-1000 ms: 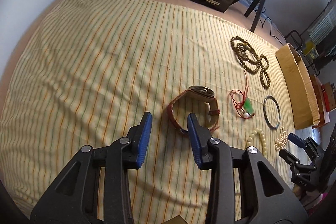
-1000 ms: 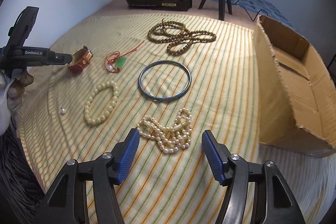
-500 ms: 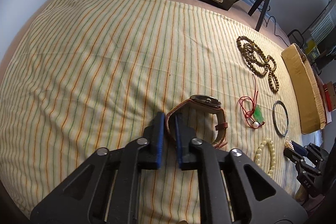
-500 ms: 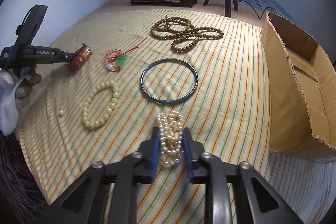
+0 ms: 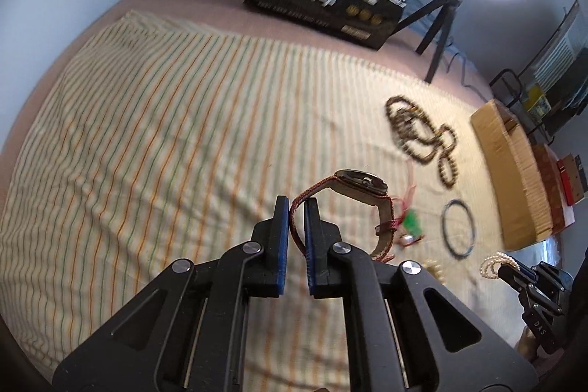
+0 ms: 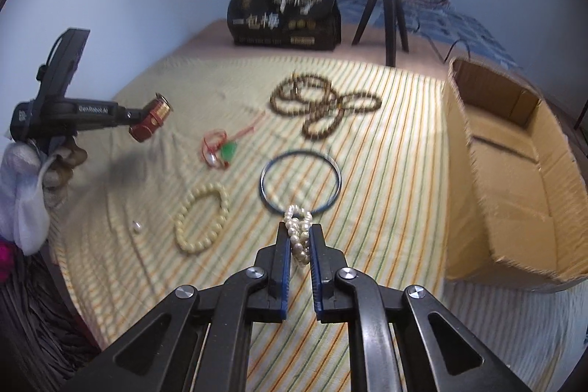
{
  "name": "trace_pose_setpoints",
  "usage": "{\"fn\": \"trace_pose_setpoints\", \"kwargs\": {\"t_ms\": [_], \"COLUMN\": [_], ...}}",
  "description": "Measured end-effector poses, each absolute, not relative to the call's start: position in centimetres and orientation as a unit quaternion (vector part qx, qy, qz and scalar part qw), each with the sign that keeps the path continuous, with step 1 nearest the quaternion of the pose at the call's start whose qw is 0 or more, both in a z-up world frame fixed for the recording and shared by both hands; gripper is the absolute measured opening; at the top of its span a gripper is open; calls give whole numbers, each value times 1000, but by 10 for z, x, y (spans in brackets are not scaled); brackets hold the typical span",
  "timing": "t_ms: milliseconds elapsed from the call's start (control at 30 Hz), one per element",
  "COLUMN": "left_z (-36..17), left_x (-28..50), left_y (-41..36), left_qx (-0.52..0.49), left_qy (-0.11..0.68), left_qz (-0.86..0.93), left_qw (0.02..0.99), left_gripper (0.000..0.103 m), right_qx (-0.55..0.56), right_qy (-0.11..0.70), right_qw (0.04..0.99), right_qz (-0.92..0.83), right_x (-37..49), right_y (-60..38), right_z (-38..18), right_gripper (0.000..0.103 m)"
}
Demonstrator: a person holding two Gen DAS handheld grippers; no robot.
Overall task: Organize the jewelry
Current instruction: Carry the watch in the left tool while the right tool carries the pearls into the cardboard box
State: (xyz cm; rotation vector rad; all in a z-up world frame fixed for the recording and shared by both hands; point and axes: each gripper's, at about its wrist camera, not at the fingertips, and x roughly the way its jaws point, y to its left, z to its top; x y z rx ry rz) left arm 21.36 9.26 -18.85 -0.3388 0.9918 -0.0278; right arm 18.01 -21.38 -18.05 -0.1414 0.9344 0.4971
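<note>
Pinching the red strap of a wristwatch (image 5: 362,188), the left tool (image 5: 297,208) holds it clear of the striped bedsheet (image 5: 165,135). The right tool (image 6: 298,237) is clamped on a pearl strand (image 6: 298,230), lifted at the near edge of a blue bangle (image 6: 300,180). To the right sits an open cardboard box (image 6: 514,171); brown prayer beads (image 6: 323,105) lie farther off.

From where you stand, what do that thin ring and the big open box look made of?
The ring looks like metal or glass: thin, rigid, dark blue with a glint. The box looks like plain corrugated cardboard: matte brown, with ragged edges and folded flaps.
</note>
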Motion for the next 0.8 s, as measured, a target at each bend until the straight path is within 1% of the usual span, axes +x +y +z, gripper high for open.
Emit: {"fn": "trace_pose_setpoints", "kwargs": {"t_ms": [433,800], "left_z": [-130,-103], "left_x": [224,259], "left_y": [34,-31], "left_qx": [-156,-129], "left_qy": [429,417], "left_qz": [-76,-123], "left_qw": [887,891], "left_gripper": [6,6], "right_qx": [-21,-4], "right_qy": [376,365], "right_qw": [902,918], "right_qz": [210,153], "right_x": [192,221], "right_y": [-257,-316], "right_z": [-115,-101], "right_gripper": [7,7]}}
